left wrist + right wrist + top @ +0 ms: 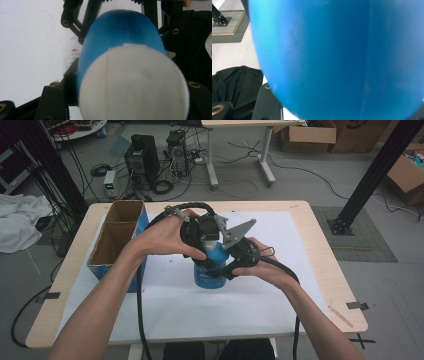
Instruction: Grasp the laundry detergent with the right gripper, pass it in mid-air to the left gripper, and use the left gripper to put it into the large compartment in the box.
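A blue bottle [210, 270] with a white cap stands upright on the white sheet [280, 295] that covers the table [327, 270], a little to the 9 o'clock side of the sheet's middle. Both grippers meet at it. In the high view the left gripper [202, 240] comes over from 10 o'clock and sits on the bottle's top, while the right gripper [235, 257] comes in from 3 o'clock against the bottle's upper side, its grey plate tilted up toward 1 o'clock.

In the left gripper view the bottle [125, 40] points its white cap [132, 85] at the camera, and that gripper's own black jaws stand at 8 o'clock and 4 o'clock of the cap, pressed to its two sides: a narrow grip clamped on the cap. The other gripper's linkage shows beyond the blue body at 11 and 1 o'clock.

In the right gripper view the blue body [342, 57] is very close to the lens, between the jaws; one jaw shows at 7 o'clock, just beside the body. Whether its pads press the plastic cannot be told.

An open cardboard box [117, 240] with a blue side stands at 9 o'clock of the bottle, near the sheet's edge, apart from both grippers.
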